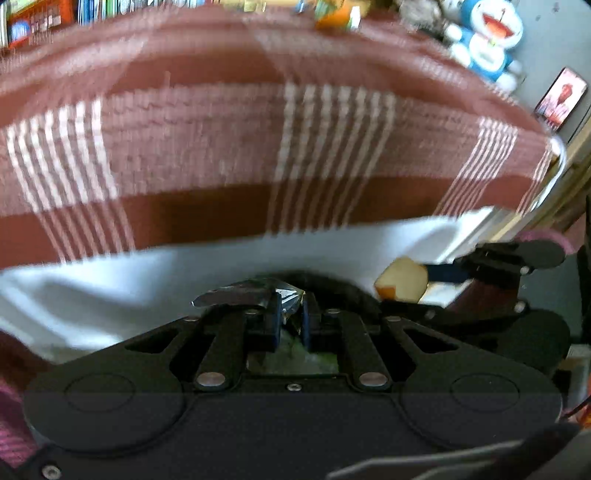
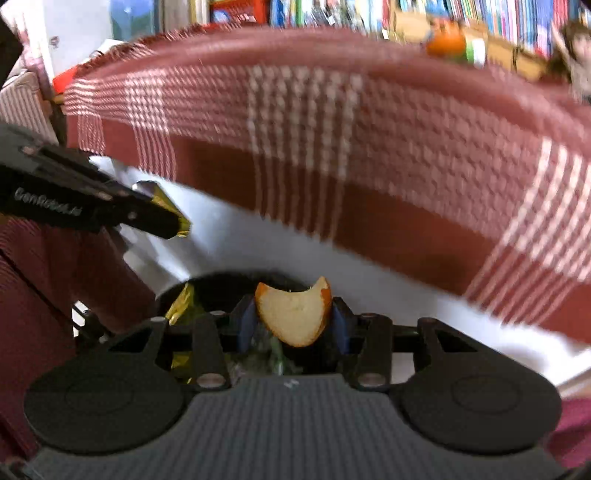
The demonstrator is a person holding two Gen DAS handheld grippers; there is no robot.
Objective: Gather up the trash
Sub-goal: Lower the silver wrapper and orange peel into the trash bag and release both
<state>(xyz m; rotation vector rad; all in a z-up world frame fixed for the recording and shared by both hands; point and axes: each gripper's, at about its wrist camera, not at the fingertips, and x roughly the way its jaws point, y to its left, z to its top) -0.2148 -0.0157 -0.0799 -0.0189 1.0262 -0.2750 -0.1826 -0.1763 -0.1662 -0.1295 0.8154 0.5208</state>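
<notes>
Bookshelf [image 2: 369, 14] beyond peel [image 2: 295, 314].

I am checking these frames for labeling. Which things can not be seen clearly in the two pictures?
- Bin contents: both views, mostly hidden behind the gripper bodies; only its dark rim shows.
- Foil wrapper print: left wrist view, crumpled and blurred, unreadable.
- Orange peel lower part: right wrist view, covered by the fingers.
- Book titles on the shelf: right wrist view, motion blur.
- Plush toy: left wrist view, blurred.
</notes>
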